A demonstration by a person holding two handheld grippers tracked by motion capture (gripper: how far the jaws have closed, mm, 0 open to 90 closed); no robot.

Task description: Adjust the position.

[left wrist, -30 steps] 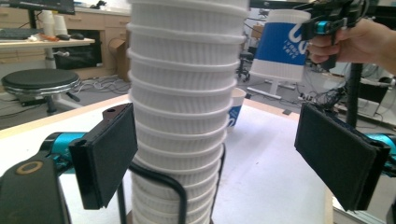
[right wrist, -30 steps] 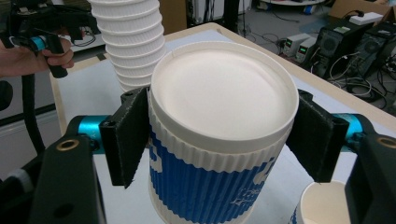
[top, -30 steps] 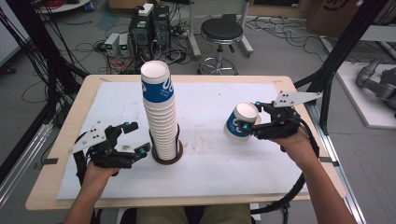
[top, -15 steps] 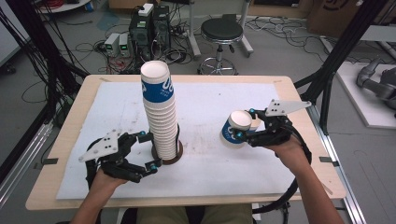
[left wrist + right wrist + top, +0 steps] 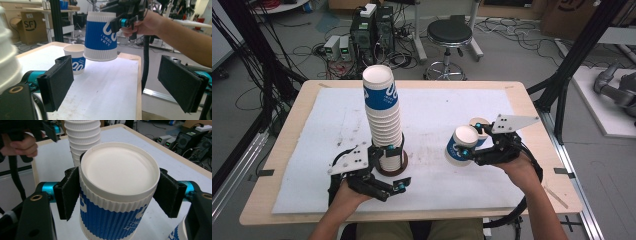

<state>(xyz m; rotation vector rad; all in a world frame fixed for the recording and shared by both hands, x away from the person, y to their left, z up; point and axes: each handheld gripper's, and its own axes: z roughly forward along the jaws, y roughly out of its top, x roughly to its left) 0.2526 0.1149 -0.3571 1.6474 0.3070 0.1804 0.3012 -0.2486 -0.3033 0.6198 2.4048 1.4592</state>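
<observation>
Cup (image 5: 460,145): pinched in your right tongs (image 5: 468,148), clear of the mat, mouth apparently down, base towards the tongs' camera, long axis tilted off upright. A second cup (image 5: 75,61) stands just behind it; lower carelessly and you knock it over. Squeeze harder and the paper wall may buckle.

Stack (image 5: 384,120): tall, between your left tongs (image 5: 393,166), which are spread and seem not to touch it. A sideways nudge there could topple it.
</observation>
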